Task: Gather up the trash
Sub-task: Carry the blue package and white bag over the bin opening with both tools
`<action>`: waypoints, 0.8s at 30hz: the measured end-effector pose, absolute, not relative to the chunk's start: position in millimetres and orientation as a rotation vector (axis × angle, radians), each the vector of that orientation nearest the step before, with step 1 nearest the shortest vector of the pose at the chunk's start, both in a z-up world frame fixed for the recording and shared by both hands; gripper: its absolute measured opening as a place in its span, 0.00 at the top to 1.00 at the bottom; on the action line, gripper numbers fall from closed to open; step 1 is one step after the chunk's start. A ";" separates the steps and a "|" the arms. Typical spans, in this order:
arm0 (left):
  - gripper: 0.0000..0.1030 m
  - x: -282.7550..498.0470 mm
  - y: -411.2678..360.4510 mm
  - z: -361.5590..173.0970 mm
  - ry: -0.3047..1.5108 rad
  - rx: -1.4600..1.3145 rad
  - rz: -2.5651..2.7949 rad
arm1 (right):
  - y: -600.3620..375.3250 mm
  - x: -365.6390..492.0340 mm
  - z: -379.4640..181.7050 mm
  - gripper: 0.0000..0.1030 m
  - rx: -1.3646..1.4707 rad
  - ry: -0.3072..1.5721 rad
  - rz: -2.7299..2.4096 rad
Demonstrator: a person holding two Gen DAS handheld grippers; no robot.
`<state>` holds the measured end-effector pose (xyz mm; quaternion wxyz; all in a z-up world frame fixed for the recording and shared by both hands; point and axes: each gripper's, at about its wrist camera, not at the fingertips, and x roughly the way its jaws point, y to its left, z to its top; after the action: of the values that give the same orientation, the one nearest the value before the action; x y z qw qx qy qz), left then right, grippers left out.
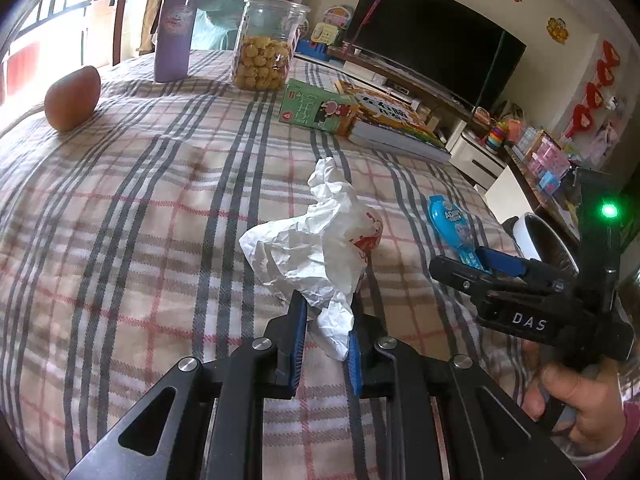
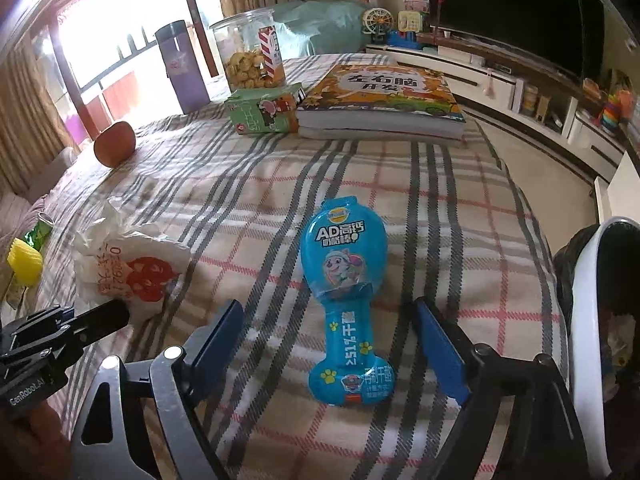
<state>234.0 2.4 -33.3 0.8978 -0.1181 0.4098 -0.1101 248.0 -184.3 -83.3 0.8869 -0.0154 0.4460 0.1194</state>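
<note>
**Blue wrapper lies lengthwise between the right gripper's spread jaws**

The right gripper (image 2: 340, 344) stands wide open over the checked tabletop (image 2: 248, 208), its two blue pads either side of the blue snack wrapper (image 2: 346, 300) and not pressing on it. The wrapper lies flat, its long axis running straight away from the gripper: narrow handle end nearest, round head farther off. So the jaws straddle the narrow part crosswise, which looks like the right line for a pinch; the judgement is that closing is the next step.

The left gripper (image 1: 326, 344) is nearly closed on the tail of the crumpled white paper bag (image 1: 316, 248), which bulges out ahead of its pads.

A white-rimmed bin (image 2: 588, 280) sits just off the tabletop's edge on the right side, nearest the right hand (image 1: 576, 400).
</note>
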 end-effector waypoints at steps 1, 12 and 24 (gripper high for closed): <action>0.84 233.5 1.2 -32.4 0.849 -0.243 -0.229 | -182.8 246.4 -83.3 0.27 -0.060 0.924 0.222; 0.84 216.3 -23.0 -15.8 0.826 -0.205 -0.288 | -215.3 218.6 -61.9 0.80 0.102 0.854 0.257; 0.85 196.3 -57.4 1.4 0.810 -0.149 -0.350 | -250.6 168.3 -36.3 0.80 0.210 0.781 0.291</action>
<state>196.3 -57.4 1.4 0.9017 -0.0719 0.3914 -0.1693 168.3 -250.6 -36.3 0.9089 0.1020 0.3788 0.1412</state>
